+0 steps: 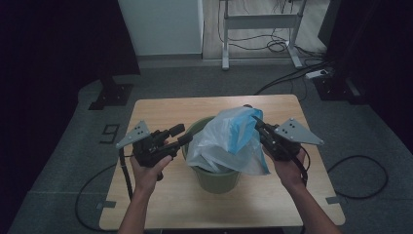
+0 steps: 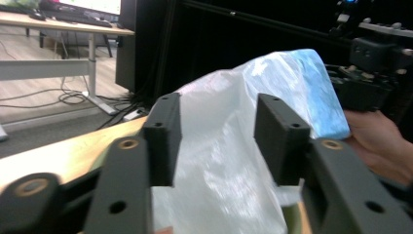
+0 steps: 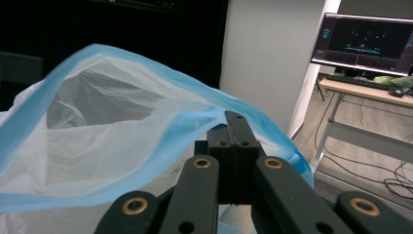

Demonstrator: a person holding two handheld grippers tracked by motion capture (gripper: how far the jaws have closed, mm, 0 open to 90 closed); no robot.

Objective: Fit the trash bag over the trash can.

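We see the right gripper [image 1: 259,126] clenched on the blue rim of the white plastic bin liner [image 1: 228,141], which rises from the green waste bin [image 1: 214,179] just below its jaws. The left gripper [image 1: 181,134] stands released, jaws apart, the liner just ahead of them and untouched, above the wooden table [image 1: 160,109].

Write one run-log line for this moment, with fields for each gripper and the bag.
left gripper: open, beside bag | right gripper: shut on bag rim | plastic bag: partly in green bin | table
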